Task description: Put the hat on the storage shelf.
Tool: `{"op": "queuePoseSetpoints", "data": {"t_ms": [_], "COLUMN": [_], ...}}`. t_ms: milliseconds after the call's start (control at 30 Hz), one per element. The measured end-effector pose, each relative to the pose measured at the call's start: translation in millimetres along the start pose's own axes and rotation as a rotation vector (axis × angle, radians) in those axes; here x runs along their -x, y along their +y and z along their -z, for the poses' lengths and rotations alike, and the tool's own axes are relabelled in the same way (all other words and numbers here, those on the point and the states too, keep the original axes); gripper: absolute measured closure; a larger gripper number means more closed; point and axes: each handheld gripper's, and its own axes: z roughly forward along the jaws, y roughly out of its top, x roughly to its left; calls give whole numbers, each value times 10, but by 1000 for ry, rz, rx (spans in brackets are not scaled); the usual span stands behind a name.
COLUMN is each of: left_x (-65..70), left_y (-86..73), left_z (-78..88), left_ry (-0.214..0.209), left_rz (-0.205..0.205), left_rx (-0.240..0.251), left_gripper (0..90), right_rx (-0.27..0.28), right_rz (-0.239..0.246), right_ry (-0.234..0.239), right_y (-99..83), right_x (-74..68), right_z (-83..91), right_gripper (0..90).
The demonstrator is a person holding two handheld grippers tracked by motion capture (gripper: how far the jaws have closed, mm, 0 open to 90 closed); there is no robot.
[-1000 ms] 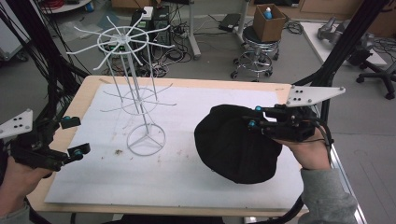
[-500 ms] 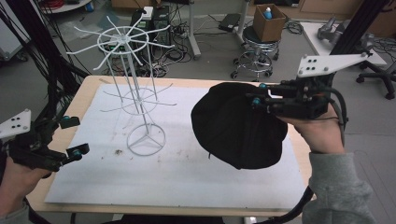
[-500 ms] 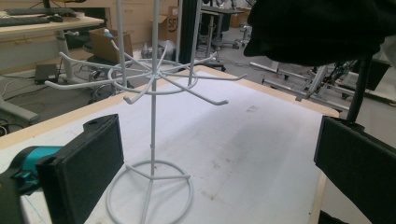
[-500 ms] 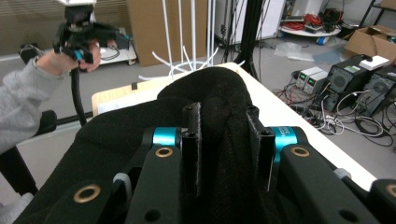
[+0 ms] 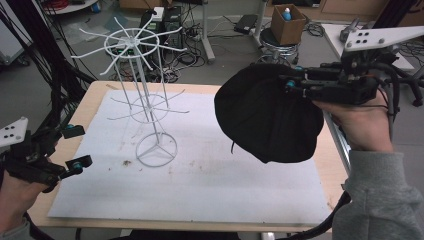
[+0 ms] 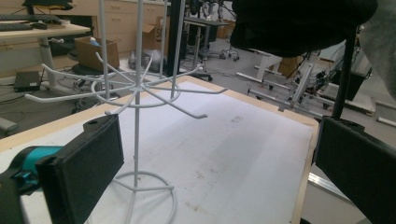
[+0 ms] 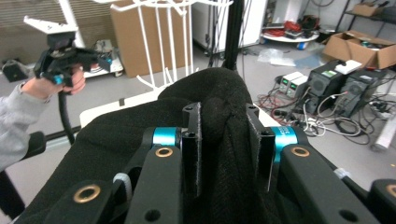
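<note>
Now right gripper (image 5: 289,84) jaws clamp black cap (image 5: 267,117), clear of table (image 5: 210,195).

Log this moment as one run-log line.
right hand-held gripper: shut on black hat, held above table | left hand-held gripper: open, empty | white wire rack: upright, bare

No lettering, label, brand mark or number can be read anywhere; the brown cardboard box (image 6: 158,31) behind the white wire rack (image 6: 137,88) bears a few dark printed letters, too blurred to make out, and the small grey electronic units (image 7: 293,80) on the floor beyond the rack carry green panels whose markings are too small to read
</note>
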Motion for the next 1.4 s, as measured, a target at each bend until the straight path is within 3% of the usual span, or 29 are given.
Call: {"op": "queuePoseSetpoints", "data": {"t_ms": [233, 500, 733, 1100, 1400], "left_x": [5, 36, 67, 113, 133], "left_y": [-13, -18, -43, -81, -87], "left_z": [17, 65, 116, 179, 319], "left_ry": [12, 19, 31, 49, 81], "left_rz": [-1, -4, -1, -1, 2], "left_rx": [-9, -12, -21, -33, -19], "left_gripper": [17, 18, 17, 17, 17], "right_rx": [13, 12, 16, 33, 31], "right_rz": [8, 7, 3, -4, 13], "right_ry": [-35, -43, -25, -65, -45], "right_y": [195, 444, 630, 851, 1026], "right_x": [33, 31, 65, 103, 75], "right_z": [78, 83, 33, 5, -164], "right_gripper": [725, 725, 725, 725, 725]}}
